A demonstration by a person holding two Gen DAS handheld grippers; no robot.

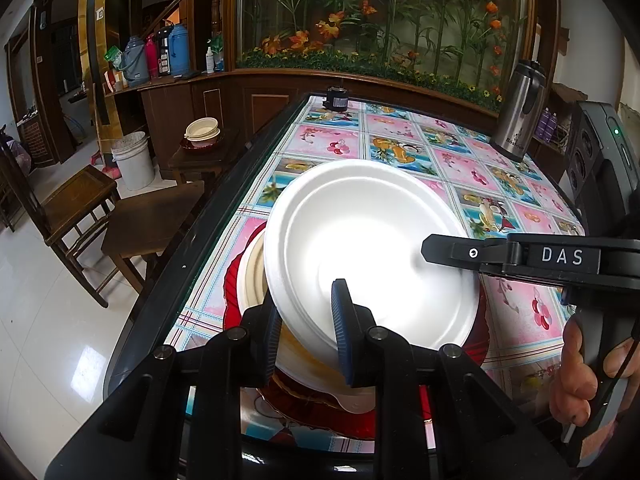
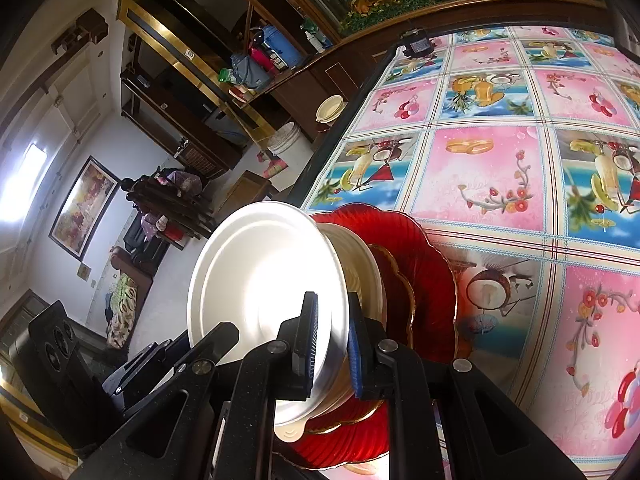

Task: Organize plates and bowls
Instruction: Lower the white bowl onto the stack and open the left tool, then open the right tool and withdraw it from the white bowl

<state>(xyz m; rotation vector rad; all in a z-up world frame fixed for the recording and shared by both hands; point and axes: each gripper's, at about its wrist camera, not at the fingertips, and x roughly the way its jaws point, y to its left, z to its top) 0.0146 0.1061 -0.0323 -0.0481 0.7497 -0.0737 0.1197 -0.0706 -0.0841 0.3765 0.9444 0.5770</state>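
The white plate is held tilted above a stack — a cream bowl nested in a small red dish on a large red plate, set on the worktop. Its near rim is pinched between the fingers of the left gripper; its opposite rim is pinched between the fingers of the right gripper, whose fingers are seen entering from the side. Beyond the fingers a steel flask is seen on the patterned cloth — further off, bowls on a side table.
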